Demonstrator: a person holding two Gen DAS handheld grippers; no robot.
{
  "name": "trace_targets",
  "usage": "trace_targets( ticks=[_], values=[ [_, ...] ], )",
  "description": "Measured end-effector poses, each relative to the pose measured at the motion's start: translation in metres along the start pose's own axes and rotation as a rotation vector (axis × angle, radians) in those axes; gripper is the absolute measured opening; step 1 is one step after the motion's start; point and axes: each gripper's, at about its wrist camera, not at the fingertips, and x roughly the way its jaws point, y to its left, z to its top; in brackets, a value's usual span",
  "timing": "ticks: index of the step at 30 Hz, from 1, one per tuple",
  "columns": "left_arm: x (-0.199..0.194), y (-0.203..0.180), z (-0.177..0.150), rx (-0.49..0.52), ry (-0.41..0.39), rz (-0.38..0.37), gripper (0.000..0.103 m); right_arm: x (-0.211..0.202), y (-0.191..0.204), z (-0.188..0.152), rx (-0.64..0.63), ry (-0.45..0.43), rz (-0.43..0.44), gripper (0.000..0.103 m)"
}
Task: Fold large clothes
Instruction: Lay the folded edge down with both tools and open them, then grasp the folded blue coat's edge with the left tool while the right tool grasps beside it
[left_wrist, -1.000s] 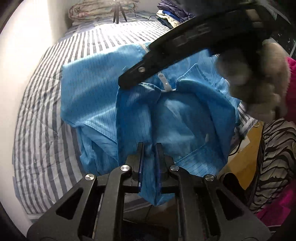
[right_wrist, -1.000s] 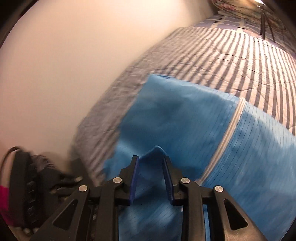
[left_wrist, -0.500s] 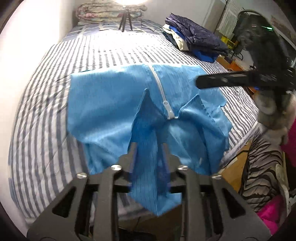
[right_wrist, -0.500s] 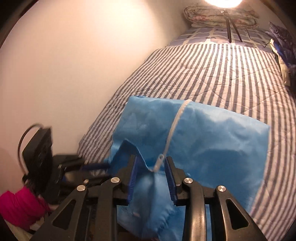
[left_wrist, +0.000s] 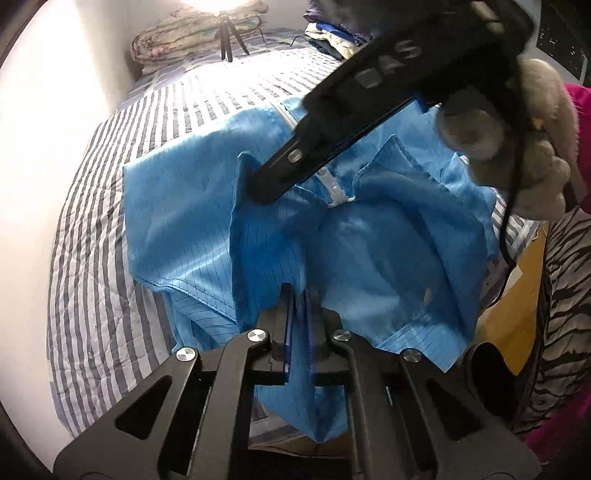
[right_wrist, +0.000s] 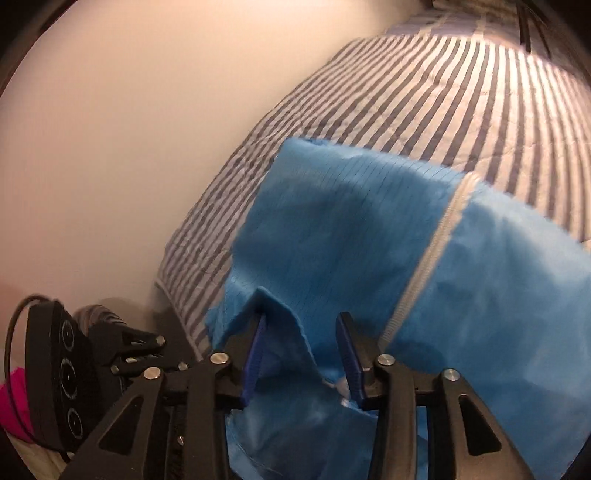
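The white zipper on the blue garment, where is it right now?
In the left wrist view, the zipper runs down the blue garment mid-frame on the striped bed, partly hidden under the right tongs.

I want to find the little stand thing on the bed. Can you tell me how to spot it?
Look along the grey-and-white striped bed cover to its far end, beyond the blue zip-front garment. In front of the rolled floral quilt stands a small black tripod. It is the only thin, hard, three-legged thing among soft bedding.
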Motion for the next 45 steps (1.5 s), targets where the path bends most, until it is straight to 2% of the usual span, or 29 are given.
trace_targets(
  ticks=[1,2,4,7,10,12,14,15,16,18,20,22,23,25,28,30,31,34,37,40,42,45],
  values=[
    [-0.002,-0.001,-0.001,0.011,-0.012,0.006,0.0,0.002,-0.001,0.0,0.011,-0.001,0.034,0.008],
    [-0.003,0.0,-0.005,0.017,-0.021,0.01,0.0,0.002,-0.001,0.0,0.021,-0.012,0.056,0.002],
    [-0.008,0.0,-0.007,0.012,-0.043,0.006,0.0,0.0,0.002,0.001,0.015,-0.033,0.053,0.0],
    [-0.017,0.003,-0.012,-0.004,-0.067,-0.004,0.0,-0.004,0.004,0.004,0.005,-0.054,-0.012,0.0],
    [-0.019,0.003,-0.017,-0.003,-0.067,-0.01,0.0,0.007,0.001,0.004,-0.006,-0.022,-0.085,0.0],
    [-0.017,0.001,-0.018,0.006,-0.052,-0.012,0.0,0.009,0.001,0.003,-0.014,-0.006,-0.093,0.0],
    [-0.019,0.003,-0.018,-0.007,-0.04,-0.033,0.0,-0.001,0.005,0.002,-0.007,-0.036,-0.077,0.008],
    [-0.022,0.006,-0.016,-0.023,-0.044,-0.031,0.0,-0.011,0.005,0.001,0.004,-0.058,-0.097,0.016],
    [-0.027,0.011,-0.015,-0.047,-0.048,-0.028,0.0,-0.028,0.005,-0.004,0.024,-0.095,-0.114,0.035],
    [-0.038,0.021,-0.017,-0.104,-0.046,-0.05,0.0,-0.055,0.006,-0.016,0.042,-0.147,-0.15,0.036],
    [-0.046,0.031,-0.021,-0.163,-0.04,-0.075,0.005,-0.085,0.012,-0.04,0.047,-0.177,-0.228,0.037],
    [-0.051,0.037,-0.027,-0.204,-0.032,-0.09,0.027,-0.105,0.016,-0.066,0.068,-0.182,-0.26,0.04],
    [-0.053,0.039,-0.03,-0.22,-0.031,-0.09,0.03,-0.11,0.017,-0.081,0.093,-0.181,-0.264,0.045],
    [-0.054,0.038,-0.035,-0.23,-0.022,-0.101,0.03,-0.111,0.018,-0.108,0.158,-0.17,-0.249,0.052],
    [-0.054,0.03,-0.037,-0.202,-0.018,-0.079,0.03,-0.099,0.02,-0.135,0.223,-0.141,-0.213,0.051],
    [-0.056,0.023,-0.034,-0.196,-0.024,-0.11,0.03,-0.09,0.022,-0.144,0.233,-0.146,-0.217,0.051],
    [-0.057,0.019,-0.031,-0.188,-0.033,-0.123,0.03,-0.088,0.021,-0.146,0.234,-0.153,-0.222,0.051],
    [-0.057,0.007,-0.023,-0.175,-0.046,-0.184,0.03,-0.084,0.008,-0.136,0.248,-0.169,-0.163,0.051],
    [-0.042,-0.008,-0.019,-0.218,-0.024,-0.315,0.03,-0.081,-0.012,-0.119,0.254,-0.159,-0.088,0.051],
    [-0.021,-0.019,-0.013,-0.271,0.012,-0.408,0.03,-0.076,-0.033,-0.105,0.269,-0.132,-0.029,0.05],
    [-0.009,-0.026,-0.009,-0.291,0.034,-0.444,0.03,-0.069,-0.044,-0.098,0.288,-0.12,0.022,0.044],
    [0.005,-0.029,-0.006,-0.323,0.052,-0.464,0.03,-0.061,-0.057,-0.092,0.337,-0.116,0.092,0.026]
  ],
)
